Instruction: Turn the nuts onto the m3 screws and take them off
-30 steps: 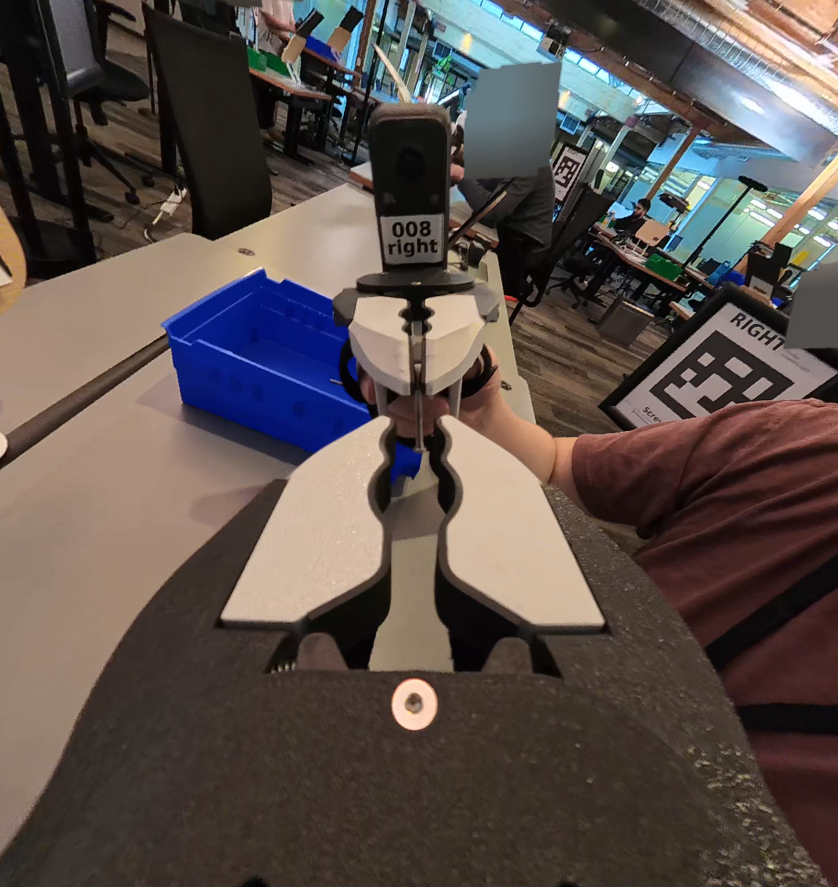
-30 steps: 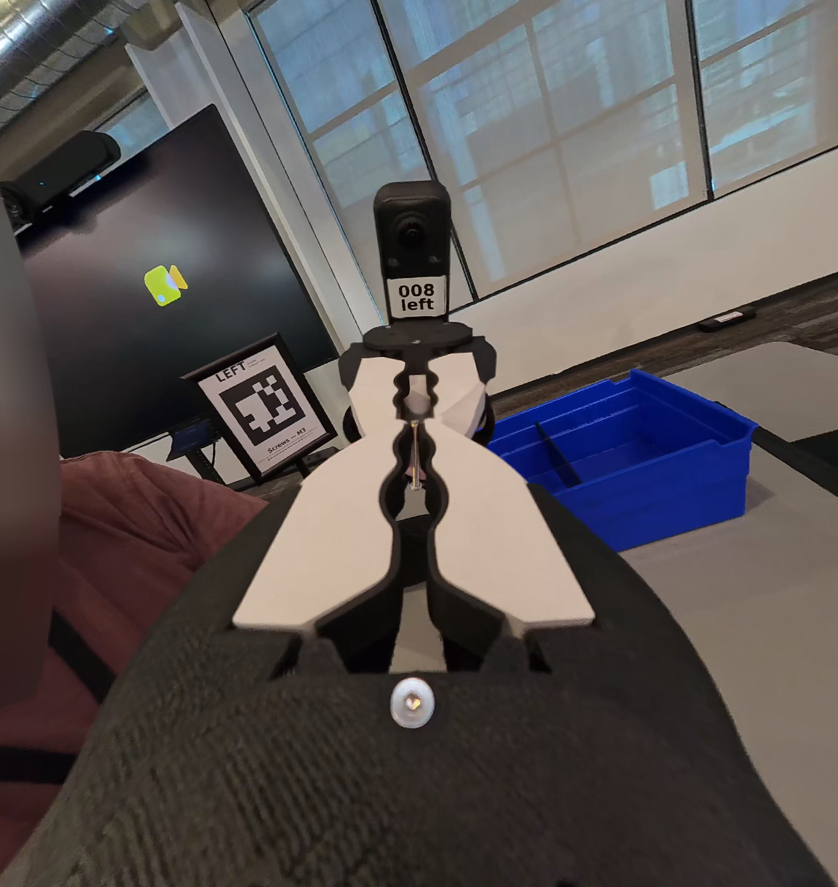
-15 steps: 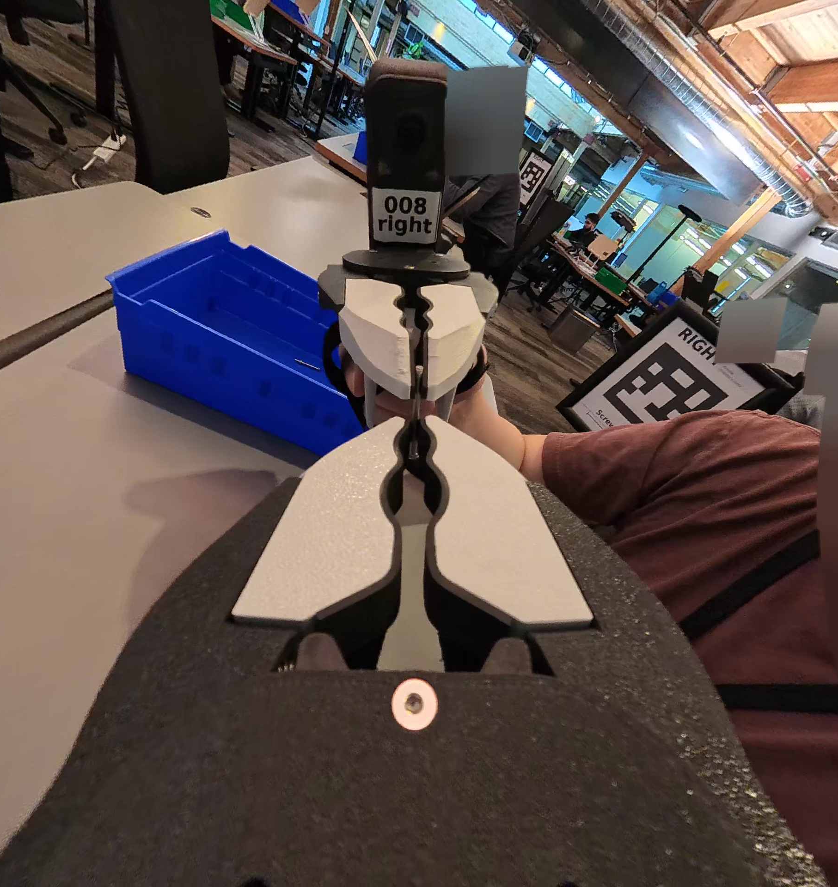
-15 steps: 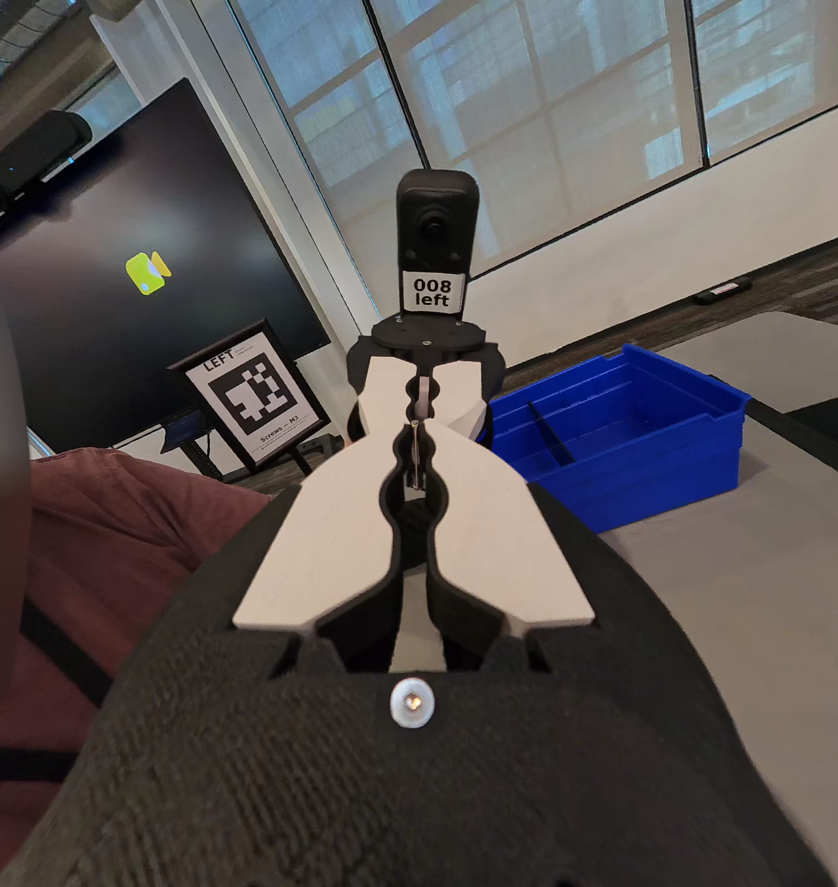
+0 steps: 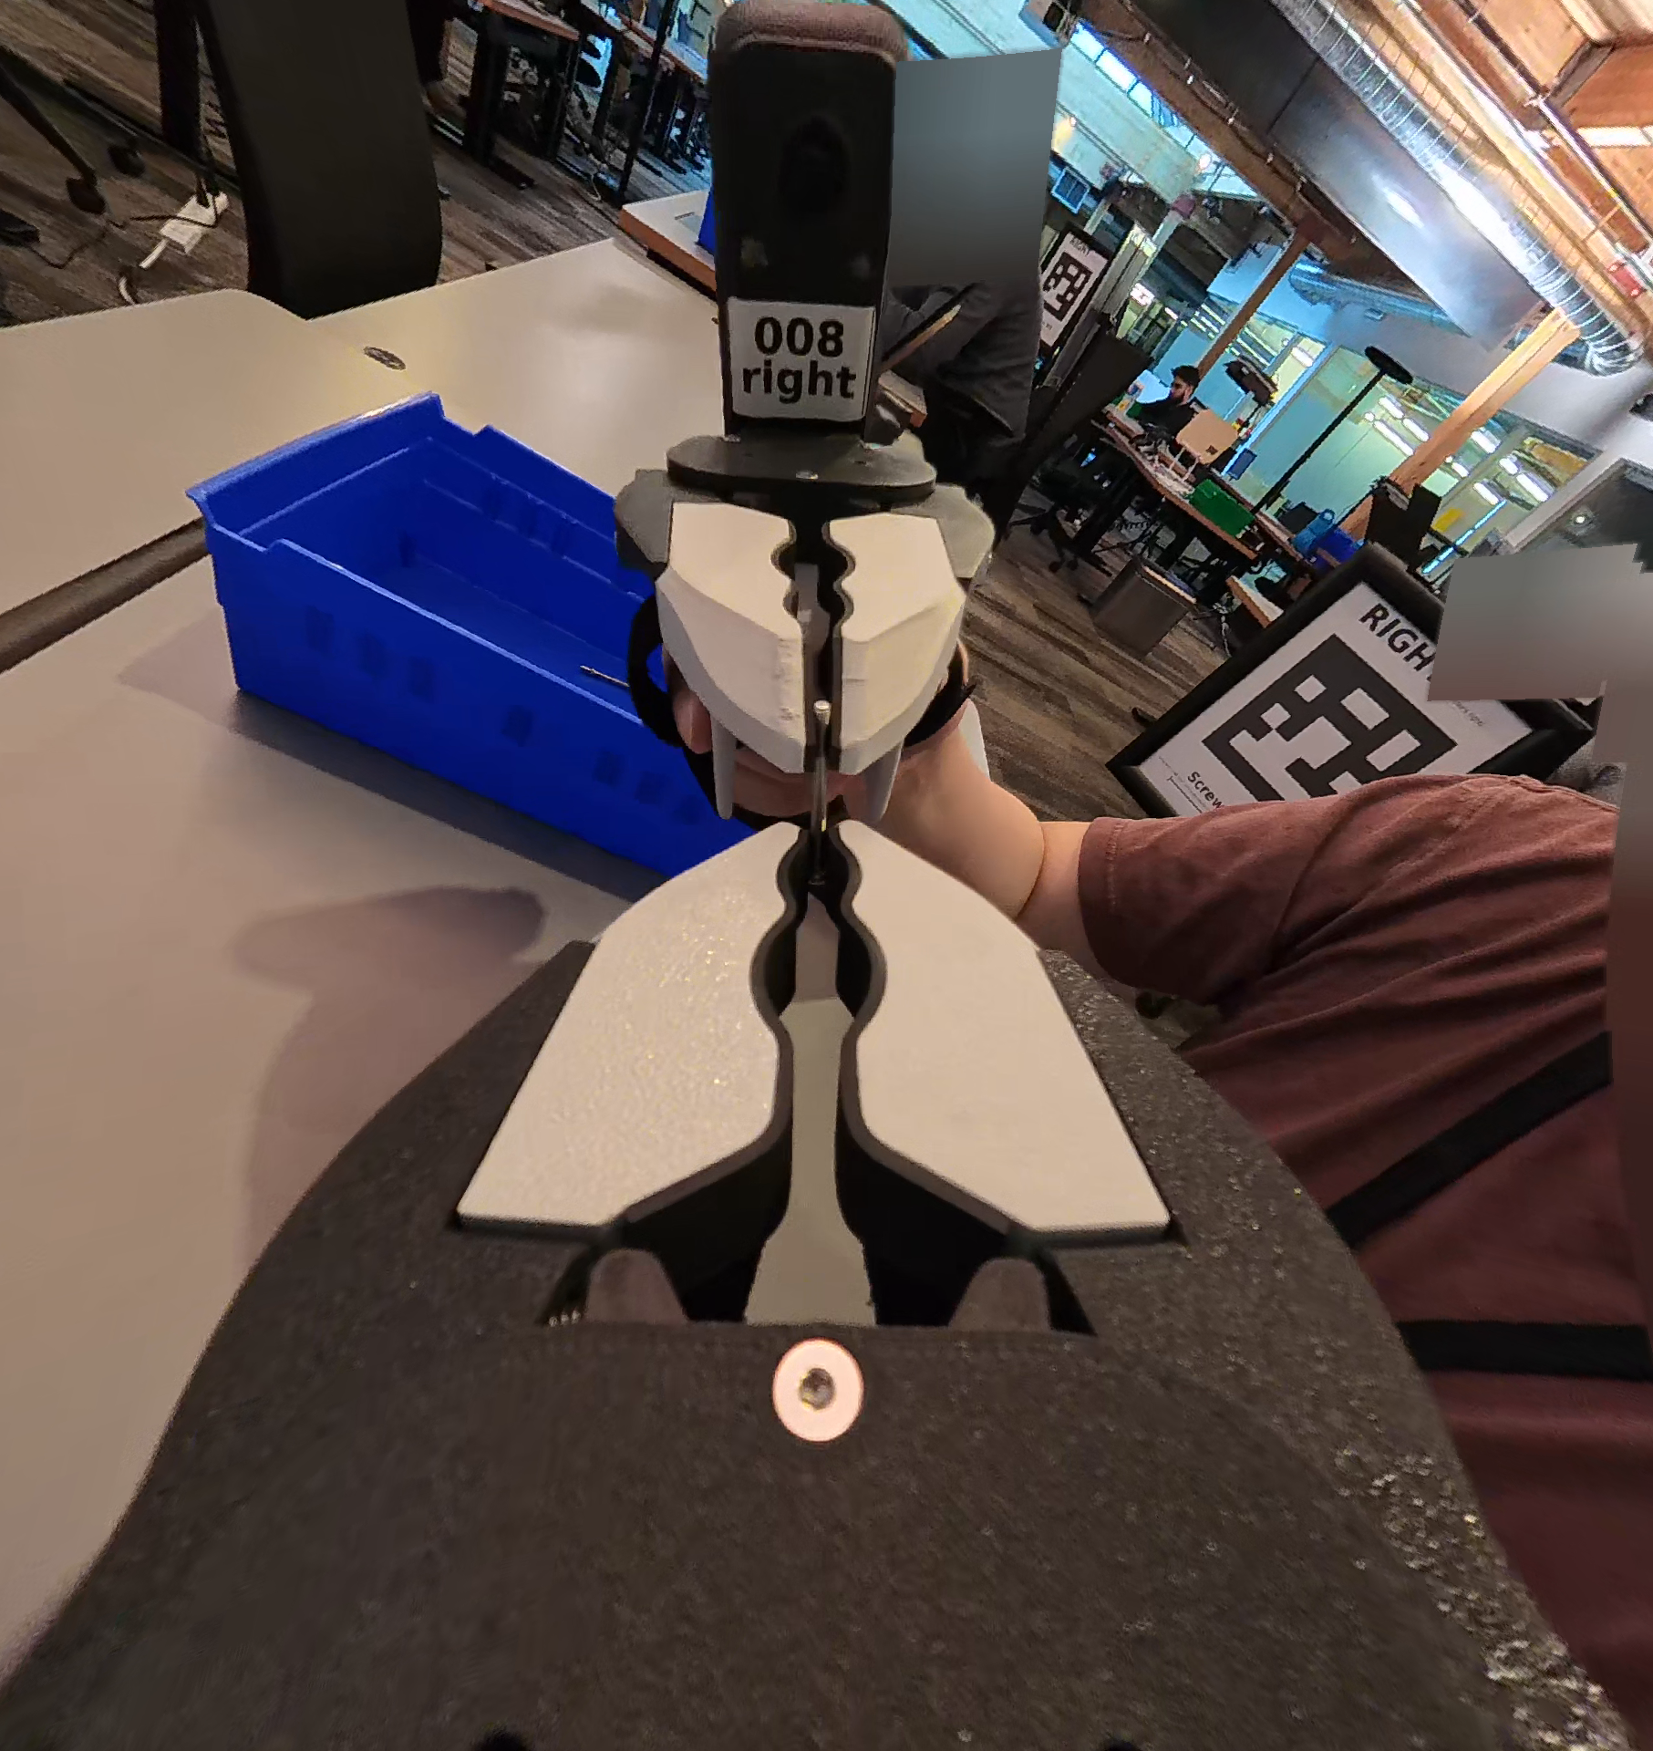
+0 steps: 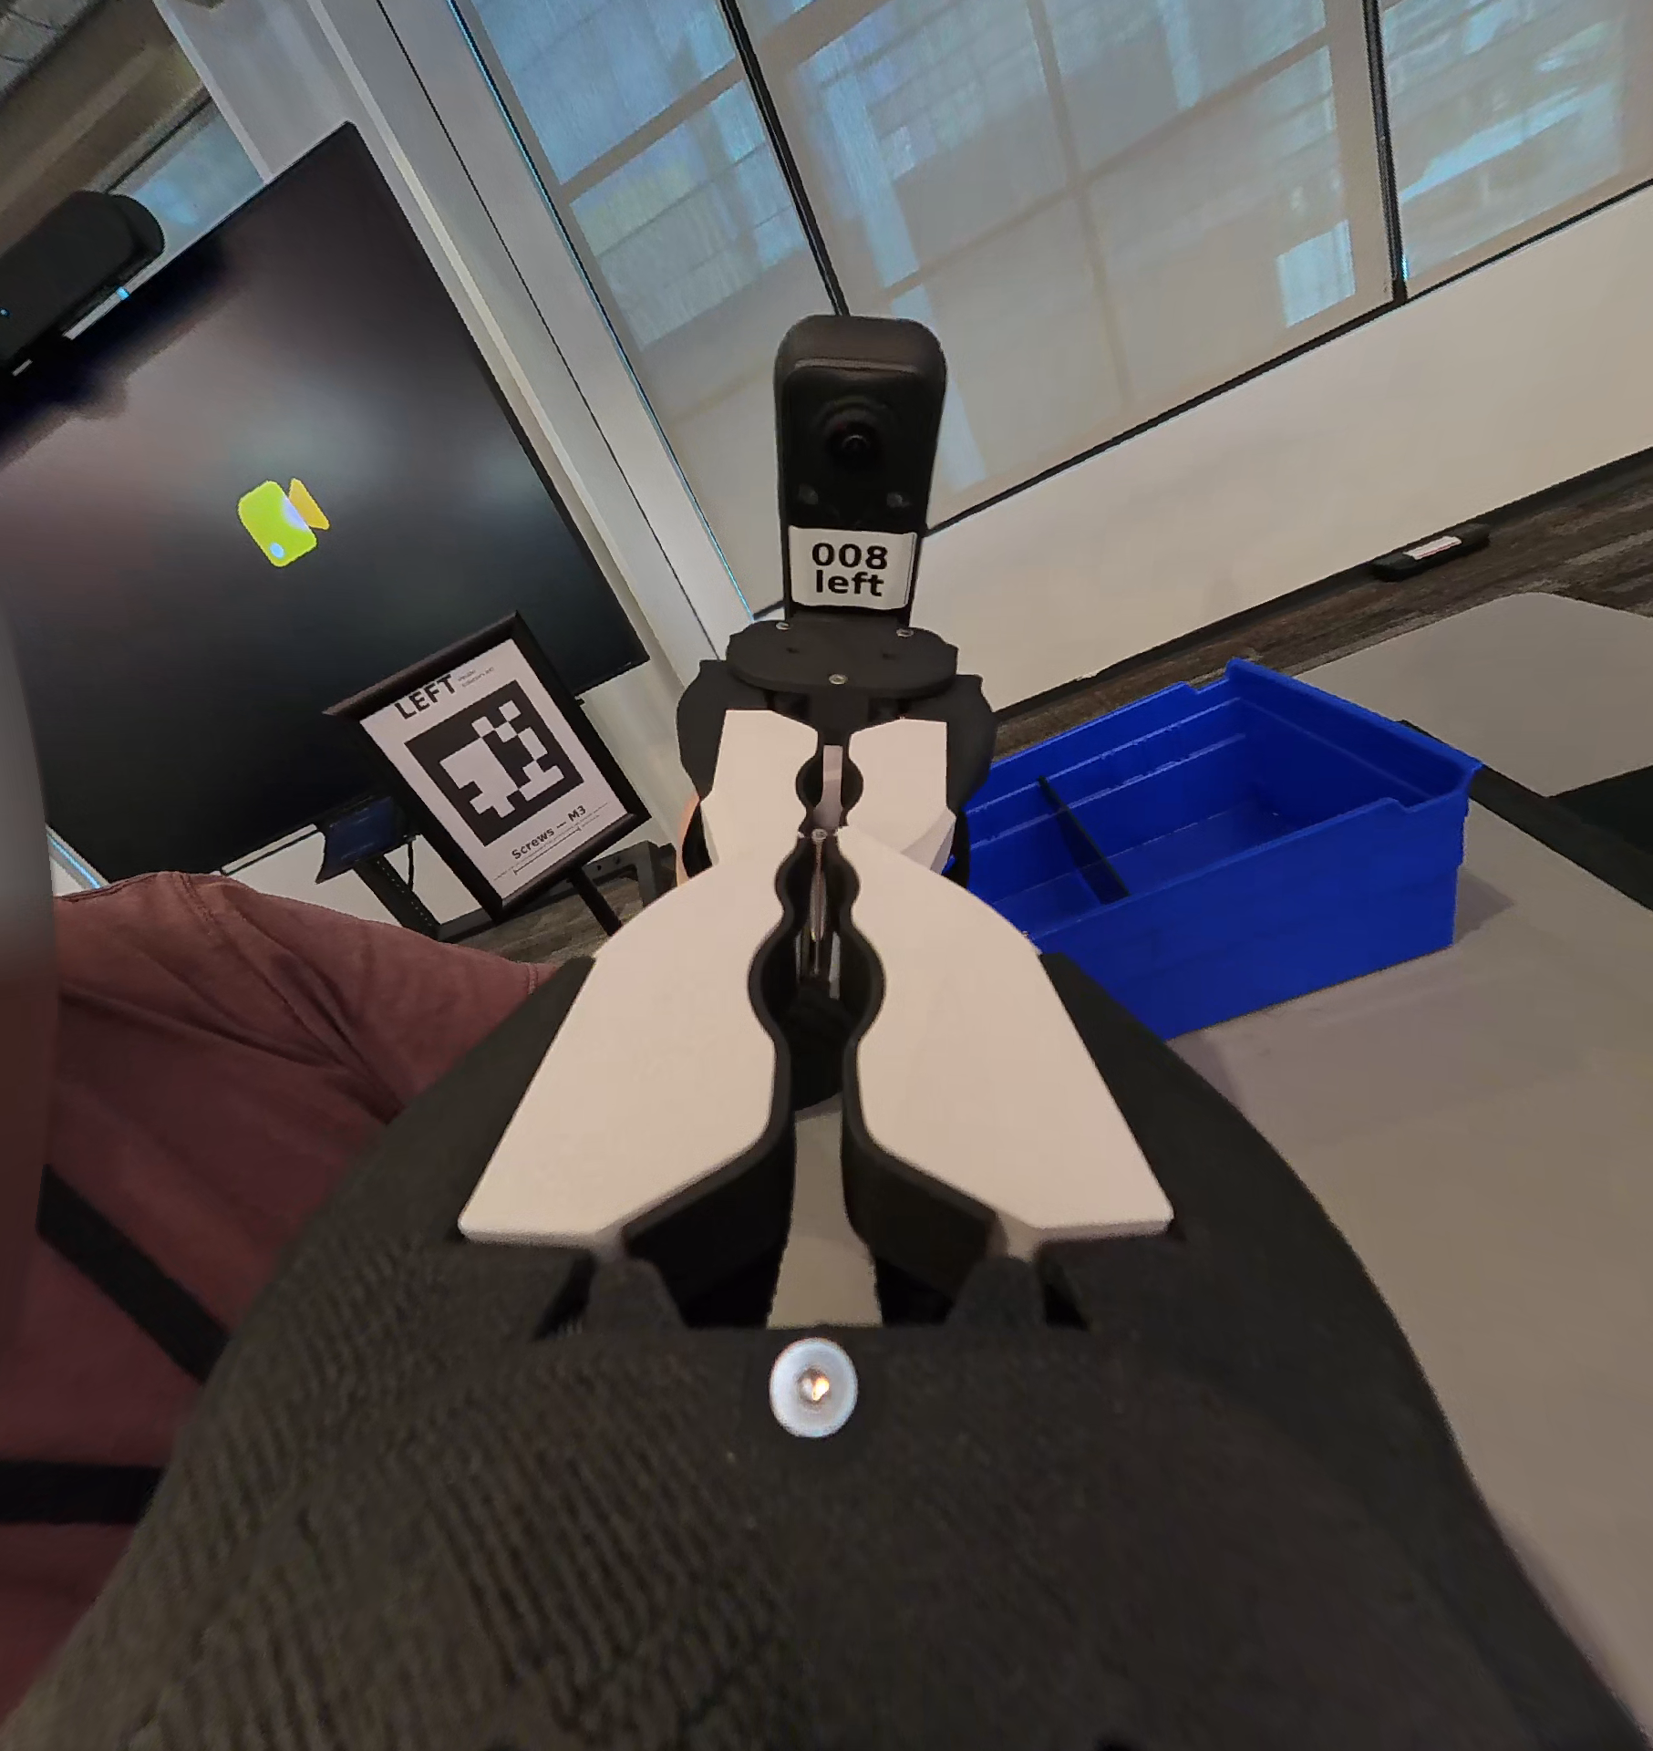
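Observation:
In the left wrist view my left gripper [image 5: 817,846] is shut at its tips on the end of a thin M3 screw [image 5: 817,767]. A small dark piece there looks like the nut [image 5: 817,876]. My right gripper [image 5: 817,706] faces it, shut on the same screw, held by a hand above the table edge. In the right wrist view my right gripper [image 6: 817,853] is shut along the screw [image 6: 813,910]. The screw's far end meets the tips of the left gripper [image 6: 830,805]. The two grippers stand tip to tip.
A blue divided bin [image 5: 405,606] stands on the grey table [image 5: 140,853] with a loose screw [image 5: 604,675] inside; it also shows in the right wrist view [image 6: 1277,853]. A framed marker sign [image 5: 1324,720] and the person's maroon sleeve [image 5: 1372,947] are at the right. Only a small space, under 4 cm, lies between the two pairs of fingers.
My left gripper, open around the screw's end a second ago, has shut on it. Both grippers have drawn closer together, tip to tip. The right gripper stays shut on the screw.

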Demonstrator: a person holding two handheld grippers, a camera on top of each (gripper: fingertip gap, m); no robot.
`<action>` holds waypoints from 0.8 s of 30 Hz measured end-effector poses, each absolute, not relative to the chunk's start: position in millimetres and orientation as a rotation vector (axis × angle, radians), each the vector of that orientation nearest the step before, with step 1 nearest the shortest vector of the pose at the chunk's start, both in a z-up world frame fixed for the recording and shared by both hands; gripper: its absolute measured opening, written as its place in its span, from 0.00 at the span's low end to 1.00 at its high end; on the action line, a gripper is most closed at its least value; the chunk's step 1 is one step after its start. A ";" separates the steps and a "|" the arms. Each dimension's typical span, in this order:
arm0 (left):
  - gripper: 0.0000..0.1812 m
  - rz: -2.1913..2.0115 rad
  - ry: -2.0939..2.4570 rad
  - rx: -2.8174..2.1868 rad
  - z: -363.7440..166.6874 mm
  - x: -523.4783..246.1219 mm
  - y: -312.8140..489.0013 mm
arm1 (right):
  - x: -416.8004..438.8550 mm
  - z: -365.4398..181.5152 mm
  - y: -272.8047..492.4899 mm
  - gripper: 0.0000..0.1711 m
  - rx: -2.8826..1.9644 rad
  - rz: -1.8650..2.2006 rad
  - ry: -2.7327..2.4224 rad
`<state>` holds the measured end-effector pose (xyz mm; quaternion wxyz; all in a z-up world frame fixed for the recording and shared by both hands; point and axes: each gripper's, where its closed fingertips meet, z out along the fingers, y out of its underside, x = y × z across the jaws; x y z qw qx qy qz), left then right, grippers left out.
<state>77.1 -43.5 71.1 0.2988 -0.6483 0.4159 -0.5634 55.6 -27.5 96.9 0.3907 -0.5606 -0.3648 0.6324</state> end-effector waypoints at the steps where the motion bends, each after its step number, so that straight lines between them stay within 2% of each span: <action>1: 0.01 -1.496 1.102 -1.716 72.0 76.7 -43.0 | 55.3 97.4 -27.0 0.02 -1.423 1.616 -0.918; 3: 0.01 -1.514 1.086 -1.700 75.7 74.9 -42.0 | 56.9 99.4 -24.2 0.03 -1.425 1.611 -0.900; 5: 0.01 -1.547 1.056 -1.687 81.1 69.4 -39.4 | 63.1 102.6 -19.1 0.17 -1.429 1.530 -0.902; 9: 0.01 -1.447 0.992 -1.722 83.5 48.5 -24.5 | 82.9 99.6 -13.1 0.14 -1.471 1.262 -0.983; 13: 0.01 -1.276 0.957 -1.746 88.2 24.0 -12.8 | 107.7 17.1 1.3 0.14 -1.920 0.788 -1.224; 17: 0.01 -1.160 0.914 -1.764 94.1 2.5 -5.6 | 128.1 -69.4 6.4 0.07 -2.274 0.355 -1.459; 20: 0.01 -1.122 0.892 -1.753 102.0 -10.5 -5.9 | 129.2 -108.5 2.8 0.09 -2.322 0.196 -1.651; 24: 0.01 -1.097 0.870 -1.739 108.8 -22.1 -6.6 | 129.2 -132.7 4.9 0.09 -2.279 0.073 -1.791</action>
